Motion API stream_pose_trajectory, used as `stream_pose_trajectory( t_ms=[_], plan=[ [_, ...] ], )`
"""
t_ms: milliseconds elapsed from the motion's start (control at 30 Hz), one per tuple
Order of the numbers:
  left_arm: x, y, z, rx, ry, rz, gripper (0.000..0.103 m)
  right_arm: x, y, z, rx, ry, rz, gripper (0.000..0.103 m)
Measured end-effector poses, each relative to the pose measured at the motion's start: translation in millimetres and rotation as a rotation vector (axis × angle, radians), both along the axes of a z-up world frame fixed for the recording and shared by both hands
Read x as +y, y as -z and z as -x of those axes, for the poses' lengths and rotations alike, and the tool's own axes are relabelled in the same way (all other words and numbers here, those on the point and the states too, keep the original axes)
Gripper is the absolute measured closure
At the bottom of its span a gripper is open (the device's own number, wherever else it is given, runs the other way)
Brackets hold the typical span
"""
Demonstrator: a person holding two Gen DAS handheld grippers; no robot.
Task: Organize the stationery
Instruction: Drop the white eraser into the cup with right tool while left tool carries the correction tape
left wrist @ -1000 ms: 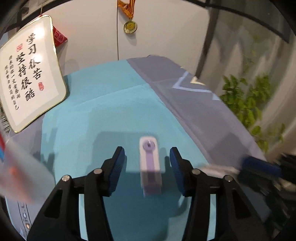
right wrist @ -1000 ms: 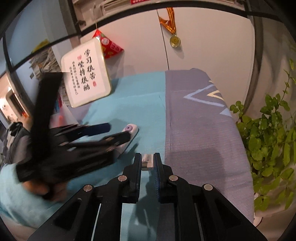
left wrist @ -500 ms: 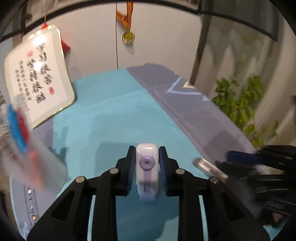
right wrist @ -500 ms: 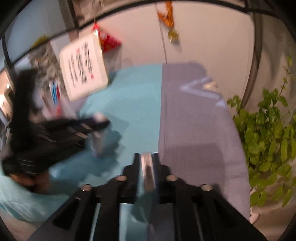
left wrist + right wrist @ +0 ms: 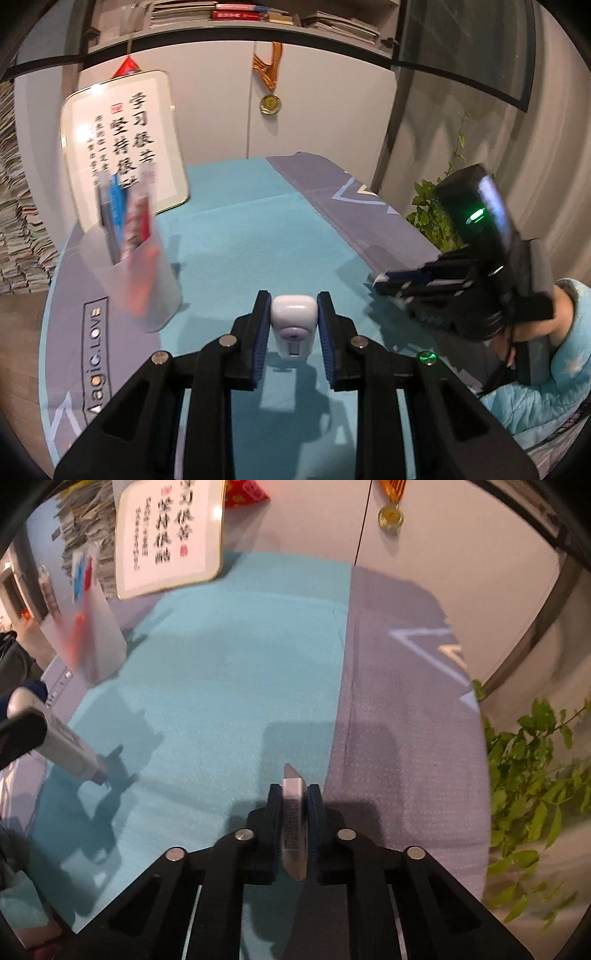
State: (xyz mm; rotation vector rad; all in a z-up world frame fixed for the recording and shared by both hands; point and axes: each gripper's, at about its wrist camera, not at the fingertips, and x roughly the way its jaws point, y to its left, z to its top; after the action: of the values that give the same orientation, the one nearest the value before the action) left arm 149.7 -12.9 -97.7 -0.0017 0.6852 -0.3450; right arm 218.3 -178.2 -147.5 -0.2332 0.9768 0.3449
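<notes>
Left gripper point(image 5: 294, 334): clamped on white-and-lilac correction tape point(image 5: 294, 325), lifted clear of teal mat point(image 5: 240, 236) | right gripper point(image 5: 294, 805): jaws just closed further, pinching thin clear plastic piece point(image 5: 293, 827) edge-on, above the mat | frosted pen cup point(image 5: 129, 266): stands at mat's left, blurred, pens inside.

black claw point(image 5: 294, 334) frames, blue pads, silver screws (green led lit); light-blue quilted sleeve point(image 5: 554, 384).
</notes>
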Motion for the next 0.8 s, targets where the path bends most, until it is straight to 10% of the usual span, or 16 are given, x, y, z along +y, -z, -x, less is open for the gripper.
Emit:
stream_pose_trajectory(
  t_ms=[400, 800],
  plan=[
    [66.1, -4.6, 28.5, -0.059, -0.142, 0.045, 0.080, 90.4, -114.0, 40.9, -0.225, -0.227, -0.333, 0.091],
    [135.8, -8.2, 46.1, -0.089, -0.298, 0.071, 0.080, 186.3, -120.7, 10.5, -0.251, -0.283, -0.353, 0.091]
  ],
)
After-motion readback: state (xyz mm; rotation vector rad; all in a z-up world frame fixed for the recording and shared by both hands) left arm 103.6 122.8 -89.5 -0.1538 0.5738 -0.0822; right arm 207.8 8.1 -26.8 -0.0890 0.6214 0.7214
